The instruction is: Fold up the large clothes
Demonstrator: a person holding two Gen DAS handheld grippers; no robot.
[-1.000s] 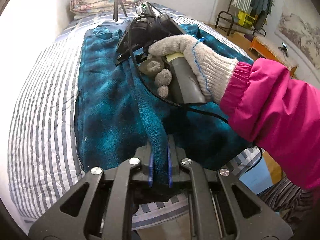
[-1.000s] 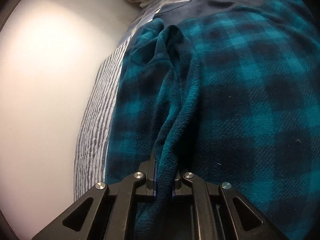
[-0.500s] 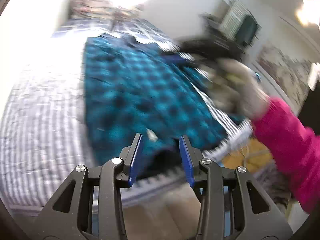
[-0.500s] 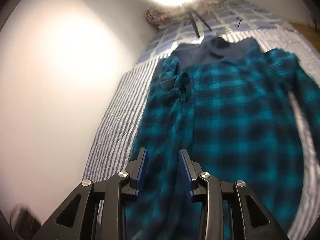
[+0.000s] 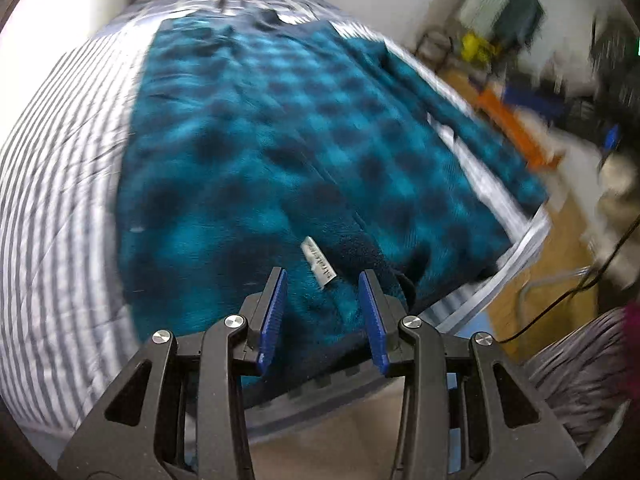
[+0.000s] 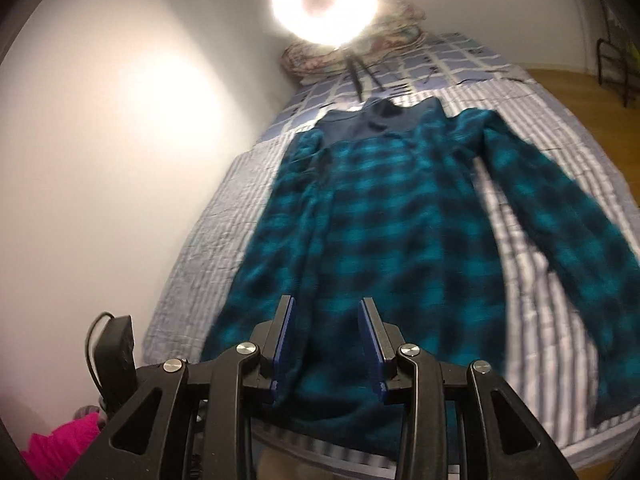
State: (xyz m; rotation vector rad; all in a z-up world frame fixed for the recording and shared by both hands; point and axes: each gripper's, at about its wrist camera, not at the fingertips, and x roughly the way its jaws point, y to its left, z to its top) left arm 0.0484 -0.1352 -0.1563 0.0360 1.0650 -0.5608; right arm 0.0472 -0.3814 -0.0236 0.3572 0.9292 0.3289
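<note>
A large teal-and-black plaid fleece garment (image 5: 280, 160) lies flat on the striped bed. In the right wrist view the garment (image 6: 380, 220) shows whole, with its navy collar (image 6: 376, 124) at the far end. Its left sleeve is folded in over the body and its right sleeve (image 6: 560, 220) stretches out over the bedding. My left gripper (image 5: 323, 292) hovers open above the hem, near a white label (image 5: 318, 262), with nothing between its pads. My right gripper (image 6: 326, 320) is open too, high above the near hem and holding nothing.
The striped bedspread (image 5: 60, 200) runs along a white wall (image 6: 100, 160) on the left. A rolled quilt (image 6: 352, 52) and tripod legs (image 6: 360, 74) sit at the bed's head under a bright lamp glare. Wood floor, an orange bench (image 5: 516, 128) and a drying rack (image 5: 504, 4) lie to the right.
Both grippers let go of the fleece fold that they pinched and now stand open. The right one pulled back and up, so the whole garment shows; the left view swung to the hem.
</note>
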